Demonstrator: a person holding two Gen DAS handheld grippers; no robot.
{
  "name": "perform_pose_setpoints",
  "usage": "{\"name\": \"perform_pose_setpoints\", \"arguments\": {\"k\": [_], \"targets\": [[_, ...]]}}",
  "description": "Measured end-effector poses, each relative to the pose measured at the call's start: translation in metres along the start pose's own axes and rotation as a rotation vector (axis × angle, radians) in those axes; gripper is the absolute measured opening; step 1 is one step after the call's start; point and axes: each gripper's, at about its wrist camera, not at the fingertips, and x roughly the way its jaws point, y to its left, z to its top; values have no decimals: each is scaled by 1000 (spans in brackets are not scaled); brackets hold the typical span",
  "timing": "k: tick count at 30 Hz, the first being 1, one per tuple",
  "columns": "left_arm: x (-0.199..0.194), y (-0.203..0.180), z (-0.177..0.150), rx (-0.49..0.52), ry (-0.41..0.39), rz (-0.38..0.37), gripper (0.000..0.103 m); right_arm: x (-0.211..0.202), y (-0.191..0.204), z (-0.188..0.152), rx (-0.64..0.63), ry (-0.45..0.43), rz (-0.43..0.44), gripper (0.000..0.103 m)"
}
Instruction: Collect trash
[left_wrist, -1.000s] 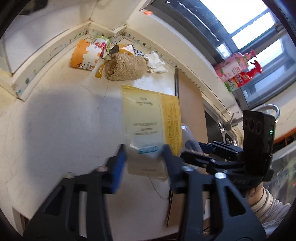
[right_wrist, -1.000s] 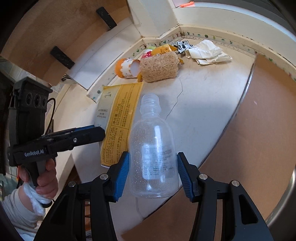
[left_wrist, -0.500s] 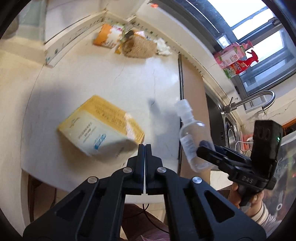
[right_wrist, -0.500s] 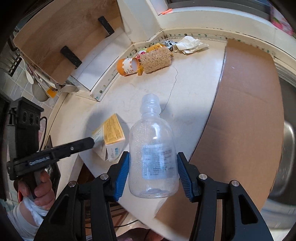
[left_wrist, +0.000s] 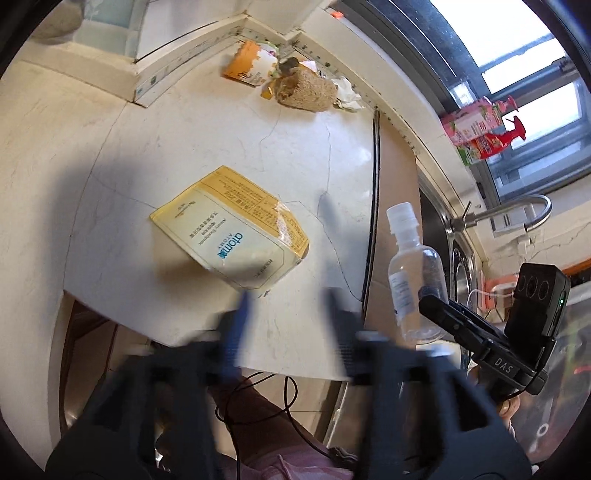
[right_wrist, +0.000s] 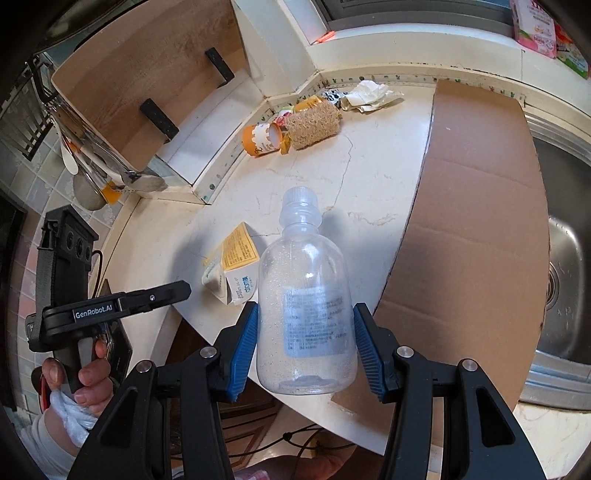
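Note:
A yellow-and-white carton (left_wrist: 229, 229) lies tilted on the pale counter (left_wrist: 184, 122) near its front edge, apart from both grippers. My left gripper (left_wrist: 286, 299) hovers just in front of it, blurred. Its jaws are opening and nothing is between them. My right gripper (right_wrist: 306, 321) is shut on a clear, empty plastic bottle (right_wrist: 306, 295), held upright above the counter's edge. In the left wrist view the bottle (left_wrist: 410, 266) and right gripper (left_wrist: 461, 321) show at the right. The carton (right_wrist: 232, 269) sits beyond the left gripper (right_wrist: 159, 295) in the right wrist view.
More trash lies in the back corner: an orange paper cup (right_wrist: 258, 140), a loofah (right_wrist: 314, 123) and crumpled paper (right_wrist: 369, 96). A flat cardboard sheet (right_wrist: 472, 221) covers the counter beside the steel sink (right_wrist: 565, 258). A faucet (left_wrist: 517, 210) and spray bottles (left_wrist: 480, 129) stand by the window.
The left gripper let go of the carton, closed empty, and is now spreading apart again. The carton dropped onto the counter. Both hands drew back from the wall, the right one with the bottle.

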Motion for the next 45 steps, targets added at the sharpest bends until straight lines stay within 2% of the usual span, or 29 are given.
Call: {"name": "perform_pose_setpoints", "arguments": {"k": [3, 12, 15, 17, 19, 23, 38, 40, 42, 43, 45], "targets": [[-4, 8, 0, -36, -32, -11, 63, 1, 2, 4, -15, 2, 7, 51], [21, 30, 3, -166, -11, -63, 63, 13, 9, 21, -66, 26, 10, 51], [32, 31, 7, -191, -8, -52, 64, 17, 8, 29, -79, 32, 10, 51], [39, 32, 10, -202, -6, -29, 69, 20, 6, 34, -88, 38, 11, 51], [44, 35, 14, -221, -12, -18, 70, 24, 3, 40, -91, 45, 14, 51], [55, 45, 21, -280, -25, -26, 70, 36, -3, 52, -96, 62, 17, 51], [86, 43, 43, -378, -53, -93, 70, 93, 1, 84, -155, 162, 85, 51], [90, 40, 45, -383, -53, -95, 63, 98, 2, 85, -158, 173, 94, 51], [93, 39, 47, -390, -42, -102, 40, 103, 2, 86, -158, 183, 100, 51], [95, 39, 48, -394, -40, -114, 38, 105, 2, 87, -157, 187, 103, 51], [95, 38, 51, -389, -49, -118, 25, 108, 1, 88, -155, 189, 103, 51]]}}
